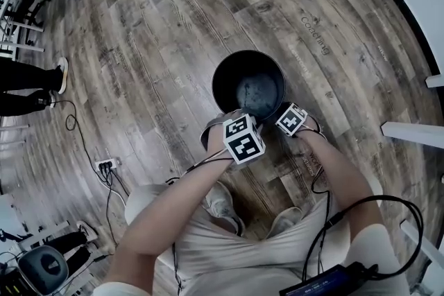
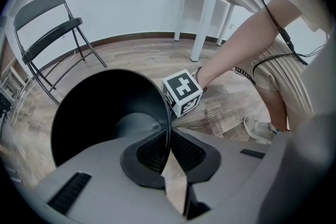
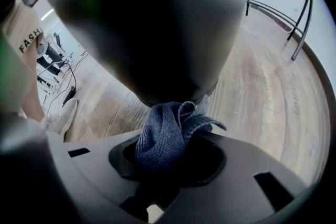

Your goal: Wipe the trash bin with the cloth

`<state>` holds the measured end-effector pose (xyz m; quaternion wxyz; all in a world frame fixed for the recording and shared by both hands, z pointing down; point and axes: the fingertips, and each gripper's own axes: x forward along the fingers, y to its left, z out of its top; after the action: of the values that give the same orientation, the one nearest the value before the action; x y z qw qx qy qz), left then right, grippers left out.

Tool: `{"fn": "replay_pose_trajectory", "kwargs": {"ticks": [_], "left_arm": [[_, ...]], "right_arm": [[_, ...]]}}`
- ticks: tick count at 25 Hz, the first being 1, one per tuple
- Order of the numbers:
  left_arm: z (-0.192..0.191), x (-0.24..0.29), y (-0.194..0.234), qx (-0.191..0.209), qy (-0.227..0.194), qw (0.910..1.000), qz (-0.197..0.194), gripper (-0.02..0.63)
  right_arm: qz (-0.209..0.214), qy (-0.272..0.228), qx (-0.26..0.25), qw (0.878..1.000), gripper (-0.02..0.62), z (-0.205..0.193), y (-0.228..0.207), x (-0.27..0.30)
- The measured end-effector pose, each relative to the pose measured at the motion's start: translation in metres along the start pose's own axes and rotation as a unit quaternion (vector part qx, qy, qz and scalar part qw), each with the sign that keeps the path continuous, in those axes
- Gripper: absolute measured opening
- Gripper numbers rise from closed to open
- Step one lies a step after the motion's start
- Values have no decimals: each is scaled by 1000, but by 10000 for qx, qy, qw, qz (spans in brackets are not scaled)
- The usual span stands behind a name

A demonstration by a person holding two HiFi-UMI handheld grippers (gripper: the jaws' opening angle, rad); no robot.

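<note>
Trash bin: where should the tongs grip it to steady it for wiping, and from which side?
Its thin near rim, from above, one jaw inside and one outside: the trash bin is open-topped and its round body looks too wide. The left tongs pinch there.

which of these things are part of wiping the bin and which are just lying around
In use: trash bin, cloth in the right gripper, left gripper clamped on the bin's rim.
Lying about: folding chair, white table, power strip with cables.
</note>
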<state>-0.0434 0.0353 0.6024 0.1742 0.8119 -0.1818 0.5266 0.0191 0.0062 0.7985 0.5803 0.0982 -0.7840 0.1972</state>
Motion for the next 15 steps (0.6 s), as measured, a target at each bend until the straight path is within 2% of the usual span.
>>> {"fn": "replay_pose_trajectory", "kwargs": {"ticks": [2, 5, 10, 15], "left_arm": [[0, 0, 2, 22, 36, 10000, 32, 37], [1, 0, 4, -16, 81, 10000, 22, 37], [1, -1, 5, -62, 60, 9999, 117, 37], [9, 1, 4, -285, 14, 9995, 167, 37]], "right_arm": [[192, 76, 207, 9996, 110, 2, 0, -20], [341, -111, 256, 9990, 110, 14, 4, -59], [104, -366, -37, 9993, 110, 23, 19, -131], [-13, -759, 229, 9969, 110, 37, 28, -174]]}}
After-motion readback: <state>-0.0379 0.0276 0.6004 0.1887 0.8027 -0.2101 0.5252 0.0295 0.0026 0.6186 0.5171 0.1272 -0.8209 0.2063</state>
